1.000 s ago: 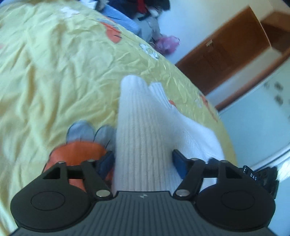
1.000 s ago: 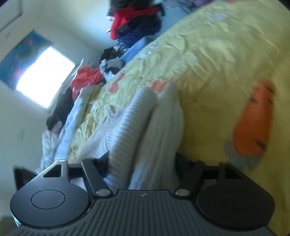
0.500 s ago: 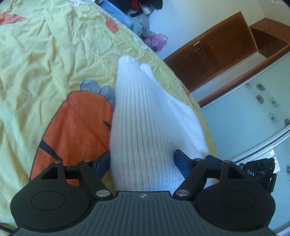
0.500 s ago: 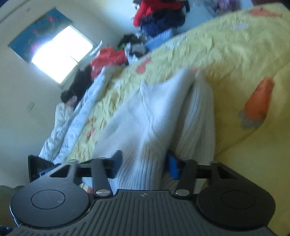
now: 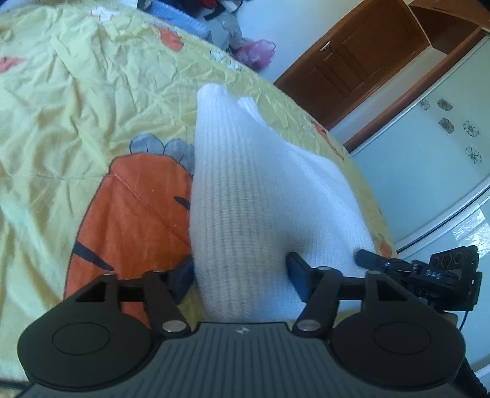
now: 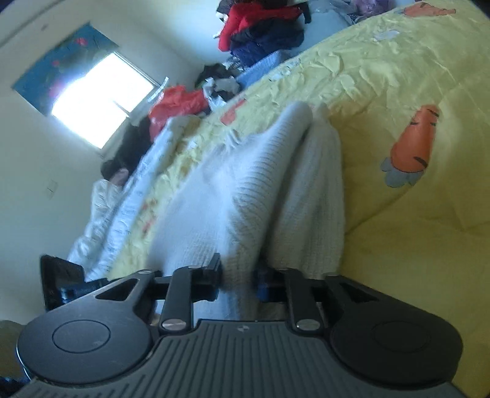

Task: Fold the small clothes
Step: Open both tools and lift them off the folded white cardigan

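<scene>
In the left wrist view, the left gripper (image 5: 240, 272) has a thick fold of the white ribbed knit garment (image 5: 251, 196) between its jaws, which stand fairly wide and have just been closing; both pads press into the cloth at its sides, so the fold is clamped. Ahead of the jaws the garment runs away in a tapering ridge over the yellow bedspread (image 5: 76, 101). A printed orange carrot (image 5: 134, 214) lies beside the left jaw, partly under the knit. Just past the right jaw the tip of the right gripper (image 5: 367, 257) touches the same cloth. Far ahead stands a brown wooden door (image 5: 346, 61). In the right wrist view, the right gripper (image 6: 237, 275) has its jaws set narrow and just been opening slightly, yet a bunched pleat of the garment (image 6: 260, 189) is pinched between the pads. Ahead of the jaws the knit spreads in two folds over the bedspread (image 6: 398, 61). Well beyond the left jaw lie a clothes pile (image 6: 260, 27) and a bright window (image 6: 98, 101).
</scene>
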